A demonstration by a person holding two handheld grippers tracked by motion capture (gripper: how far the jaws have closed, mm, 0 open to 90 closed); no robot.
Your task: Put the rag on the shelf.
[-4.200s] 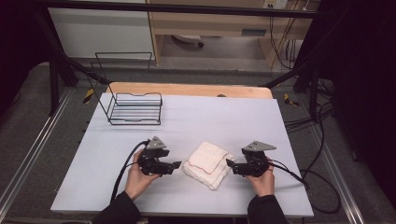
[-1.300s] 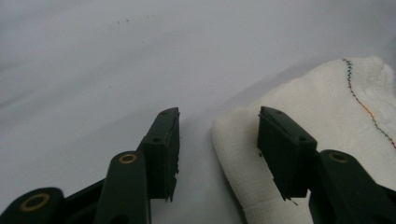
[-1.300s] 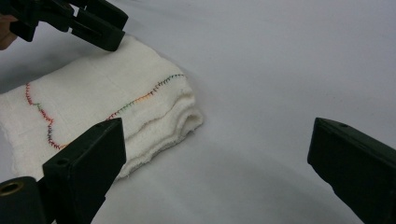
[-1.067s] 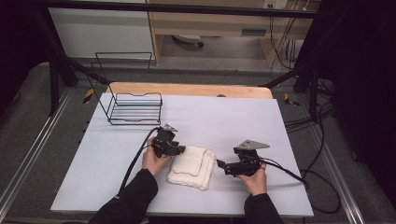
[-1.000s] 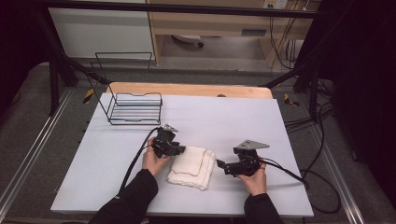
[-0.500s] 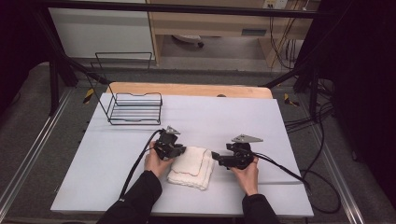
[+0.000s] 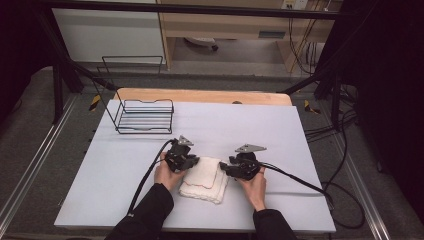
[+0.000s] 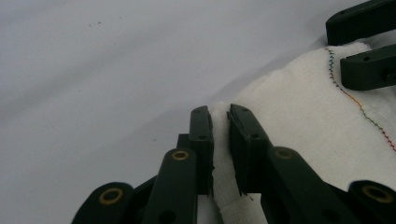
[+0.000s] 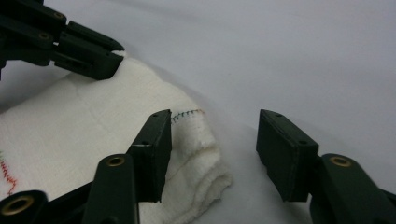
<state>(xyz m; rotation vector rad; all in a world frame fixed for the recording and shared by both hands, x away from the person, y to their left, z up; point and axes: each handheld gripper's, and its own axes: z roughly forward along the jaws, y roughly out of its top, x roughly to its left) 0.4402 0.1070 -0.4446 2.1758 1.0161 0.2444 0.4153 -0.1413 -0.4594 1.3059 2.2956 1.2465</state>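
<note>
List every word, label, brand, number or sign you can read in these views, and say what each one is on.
None can be read.
The folded white cloth carries coloured edge stitching, no lettering.
The small plate on the cabinet front beyond the table is too blurred to read.
The wire rack, the table, the left gripper and the right gripper bear no visible marks.

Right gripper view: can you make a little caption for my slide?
Right gripper, jaws closing around a corner of the folded white cloth on the table.
</note>
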